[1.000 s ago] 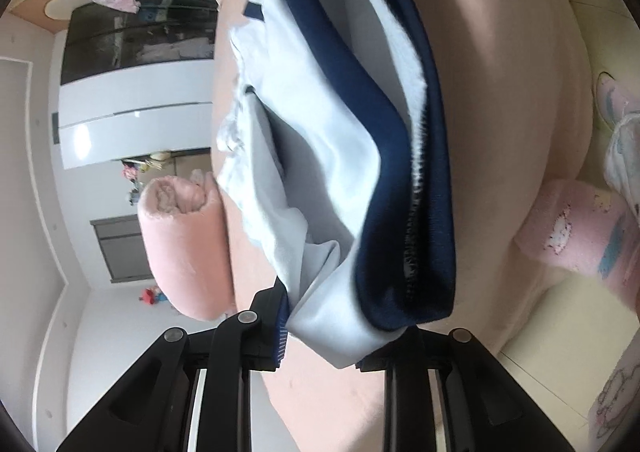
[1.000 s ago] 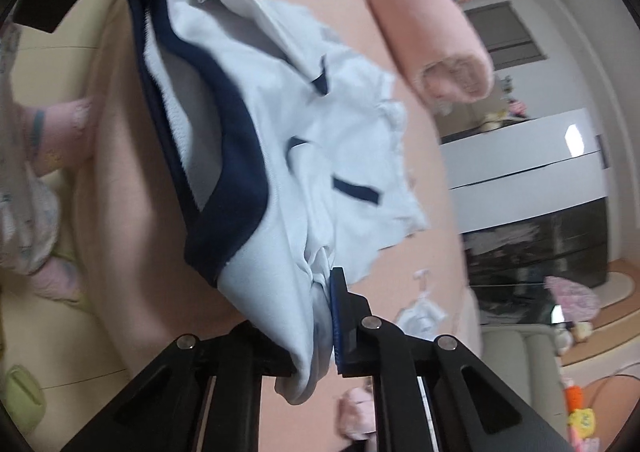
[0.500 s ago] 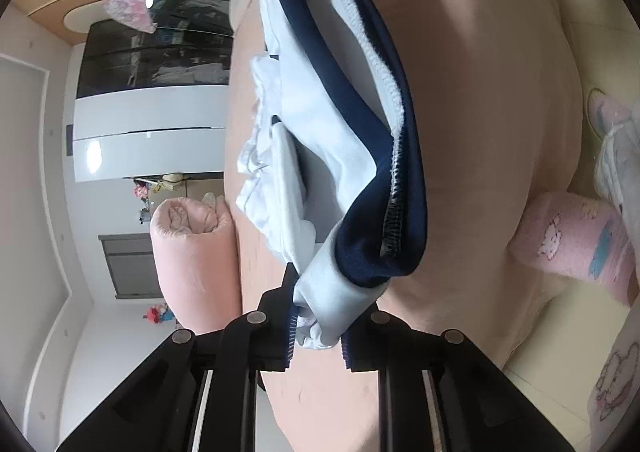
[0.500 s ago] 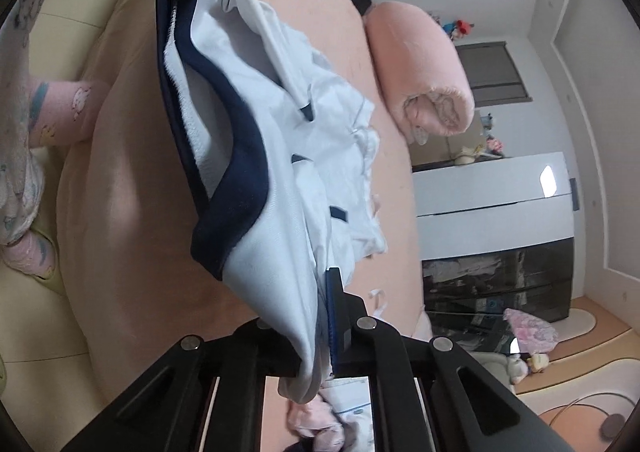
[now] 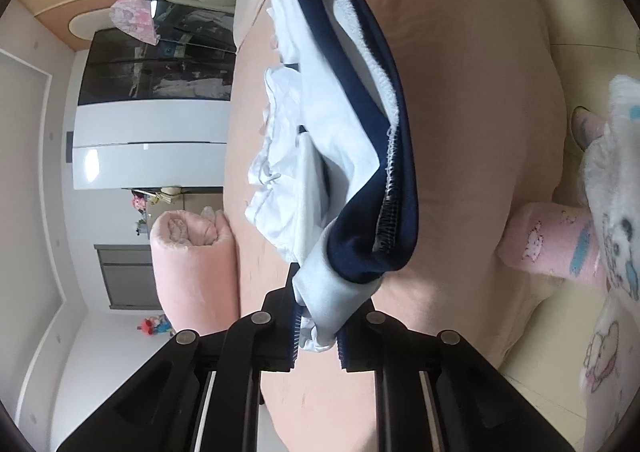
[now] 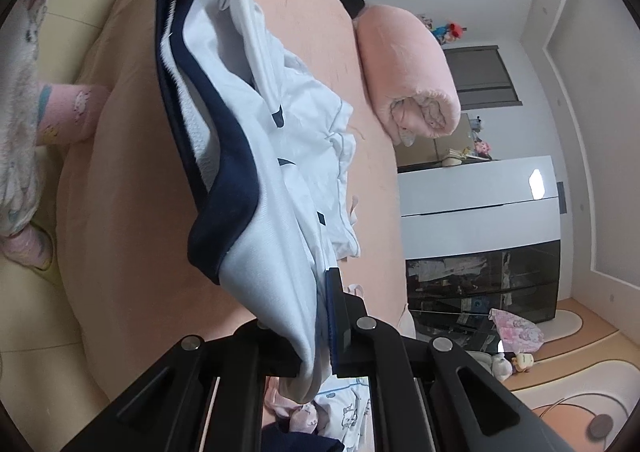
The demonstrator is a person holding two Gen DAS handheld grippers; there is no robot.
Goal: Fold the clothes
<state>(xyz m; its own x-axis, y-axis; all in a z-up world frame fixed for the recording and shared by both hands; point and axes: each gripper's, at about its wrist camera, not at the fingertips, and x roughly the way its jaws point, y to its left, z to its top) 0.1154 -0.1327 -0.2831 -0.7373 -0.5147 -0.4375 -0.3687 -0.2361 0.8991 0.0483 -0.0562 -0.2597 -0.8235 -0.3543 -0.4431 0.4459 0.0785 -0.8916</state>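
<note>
The left gripper (image 5: 318,326) and the right gripper (image 6: 316,336) each pinch a corner of the pale blue garment with navy trim (image 6: 256,187), stretched between them above the pink bed (image 5: 472,99). Beyond lies a rolled pink blanket (image 6: 408,63).

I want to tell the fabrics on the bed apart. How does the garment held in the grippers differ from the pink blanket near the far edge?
The garment is pale blue with a navy band; the pink blanket is one plain colour. The garment hangs loose and crumpled, pinched in the left gripper and the right gripper; the pink blanket is rolled into a tight cylinder and lies untouched on the bed. Both are soft fabric.
</note>
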